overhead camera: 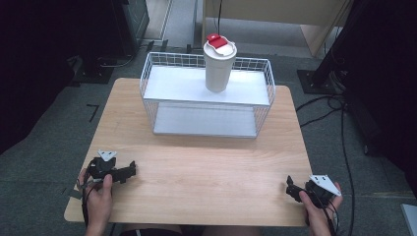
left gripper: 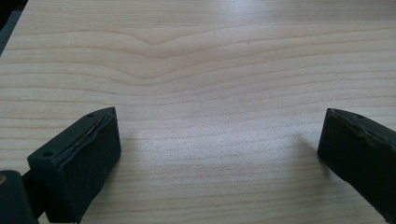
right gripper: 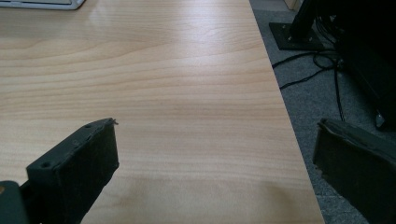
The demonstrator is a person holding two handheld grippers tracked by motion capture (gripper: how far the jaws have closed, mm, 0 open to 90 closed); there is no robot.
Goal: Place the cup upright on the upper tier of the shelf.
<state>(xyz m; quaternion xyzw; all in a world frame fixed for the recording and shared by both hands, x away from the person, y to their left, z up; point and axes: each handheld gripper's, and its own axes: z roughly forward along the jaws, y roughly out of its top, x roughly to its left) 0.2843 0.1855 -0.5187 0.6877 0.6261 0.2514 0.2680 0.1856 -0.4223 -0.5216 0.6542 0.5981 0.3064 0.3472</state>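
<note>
Left gripper (overhead camera: pixel 132 170): being held low at the near-left of the table (overhead camera: pixel 206 172), jaws being kept wide apart with nothing between them, which is made plain in the left gripper view (left gripper: pixel 219 140), where bare wood grain is being shown in the gap.
Right gripper (overhead camera: pixel 290 188): being held at the near-right corner; in its own view (right gripper: pixel 215 154) the jaws are being kept well apart and empty, with the table edge and grey floor being shown past the right jaw.
Tumbler (overhead camera: pixel 219 66): a white cup with a red-and-white lid, being shown upright on the top shelf of the wire rack (overhead camera: pixel 162 83) in the high view, well apart from both grippers.
Rack corner: probably being caught at the top-left of the right gripper view, though too little is being shown.
</note>
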